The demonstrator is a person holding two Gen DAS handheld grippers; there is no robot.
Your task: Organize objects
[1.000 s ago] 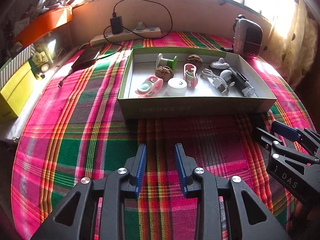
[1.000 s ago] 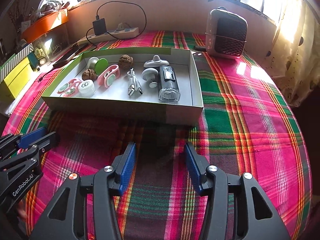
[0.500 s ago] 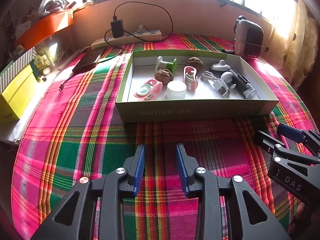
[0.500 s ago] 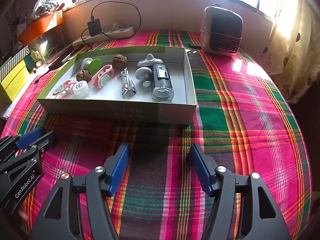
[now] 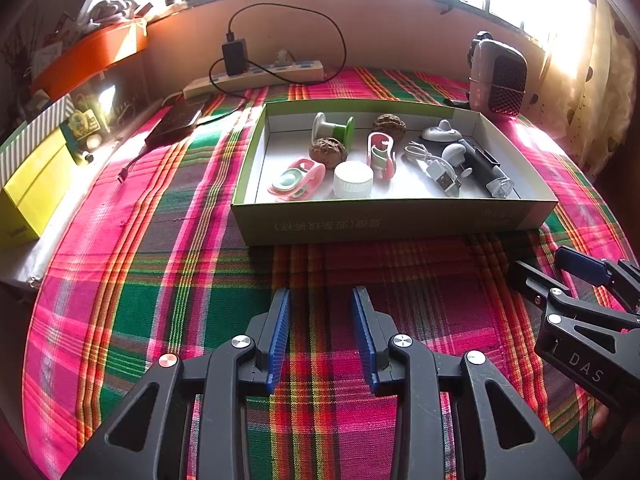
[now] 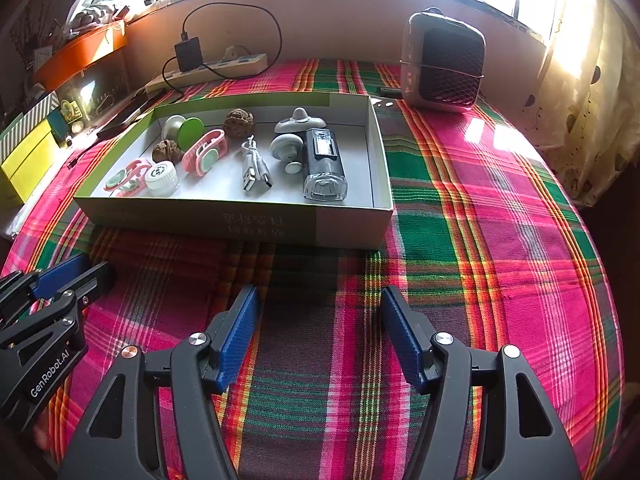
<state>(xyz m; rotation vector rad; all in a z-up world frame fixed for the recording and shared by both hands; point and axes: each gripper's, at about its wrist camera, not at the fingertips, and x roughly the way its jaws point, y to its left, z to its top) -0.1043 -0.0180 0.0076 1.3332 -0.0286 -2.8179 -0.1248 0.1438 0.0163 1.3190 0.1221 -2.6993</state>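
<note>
Both empty: right gripper [image 6: 320,316] spread wide, just opened further; left gripper [image 5: 320,320] half open. Box [image 6: 240,226] of objects ahead of both jaws, long axis crosswise.

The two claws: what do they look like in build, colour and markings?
Both match: black plastic frames with triangular cut-outs and silver rivets, each finger faced with a ribbed blue pad. In its own view the left claw shows no text, but seen from the right wrist its side reads "GenRobot.AI" in white. The right claw, seen from the left wrist, carries white "DAS" lettering. No cables or sleeves show.
</note>
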